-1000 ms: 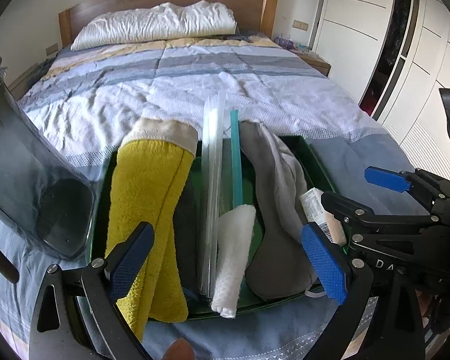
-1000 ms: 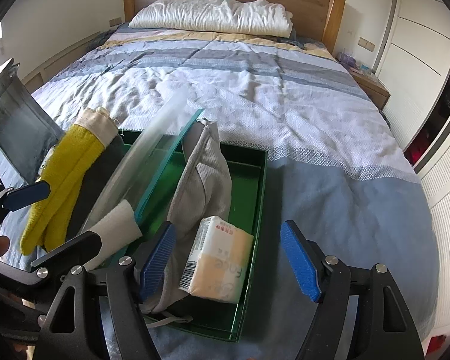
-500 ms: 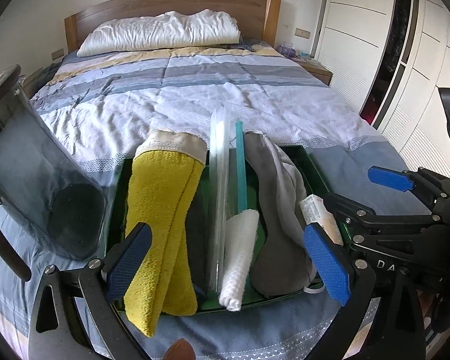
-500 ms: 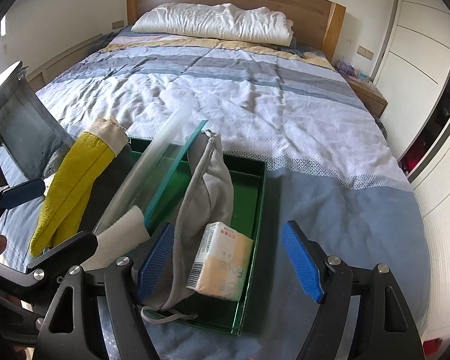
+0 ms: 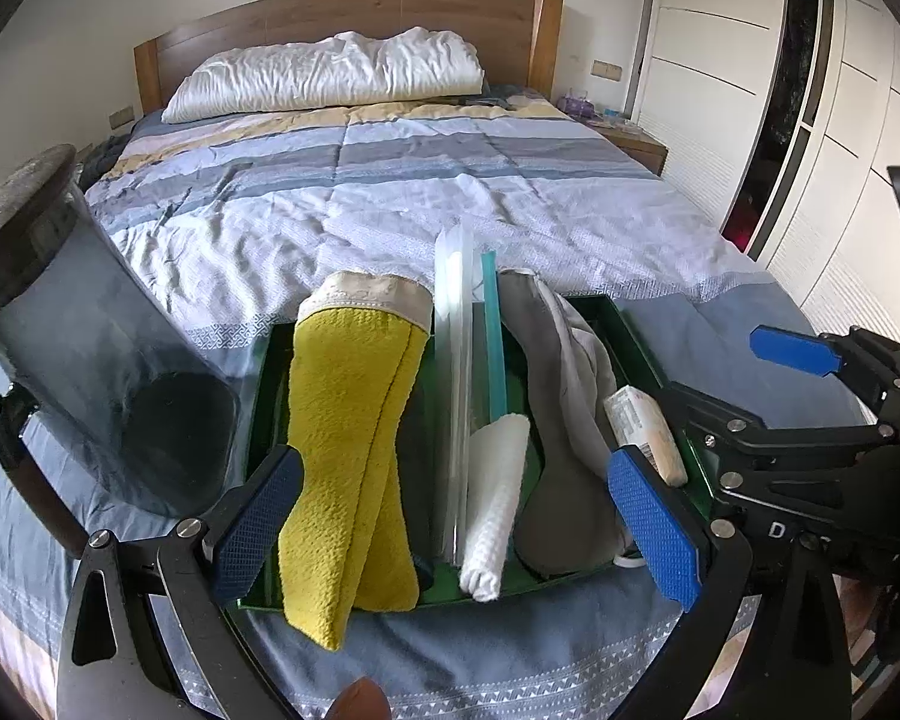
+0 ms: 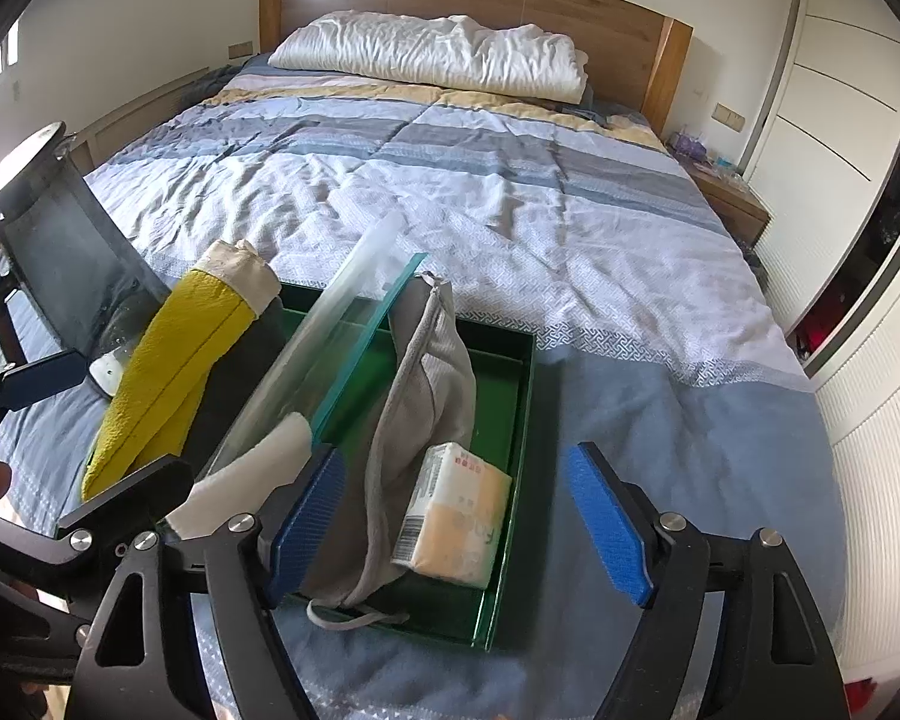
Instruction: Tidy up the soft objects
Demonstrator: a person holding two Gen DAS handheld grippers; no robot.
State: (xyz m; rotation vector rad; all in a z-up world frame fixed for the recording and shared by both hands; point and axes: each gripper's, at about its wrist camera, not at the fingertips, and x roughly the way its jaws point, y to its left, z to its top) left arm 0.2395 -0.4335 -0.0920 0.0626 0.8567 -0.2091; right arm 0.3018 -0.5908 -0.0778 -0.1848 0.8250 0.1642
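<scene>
A green tray [image 5: 630,324] [image 6: 525,384] sits at the foot of the bed. It holds a folded yellow towel [image 5: 348,420] [image 6: 174,372], clear zip bags [image 5: 453,360] [image 6: 330,336], a rolled white cloth [image 5: 492,504] [image 6: 240,486], a grey pouch [image 5: 558,420] [image 6: 426,396] and a tissue pack [image 5: 642,426] [image 6: 456,516]. My left gripper [image 5: 456,528] is open and empty just before the tray. My right gripper [image 6: 456,516] is open and empty over the tray's near right end; it also shows in the left wrist view [image 5: 798,354].
A dark translucent cylinder container [image 5: 96,360] [image 6: 60,252] leans left of the tray. The striped quilt [image 5: 390,192] and white pillow [image 5: 330,72] lie beyond. White wardrobes [image 5: 810,120] stand at the right, with a nightstand [image 6: 726,198] beside the headboard.
Both grippers have drawn back and up from the tray, so more of the bed shows. Nothing in the tray has moved. Both stay open.
</scene>
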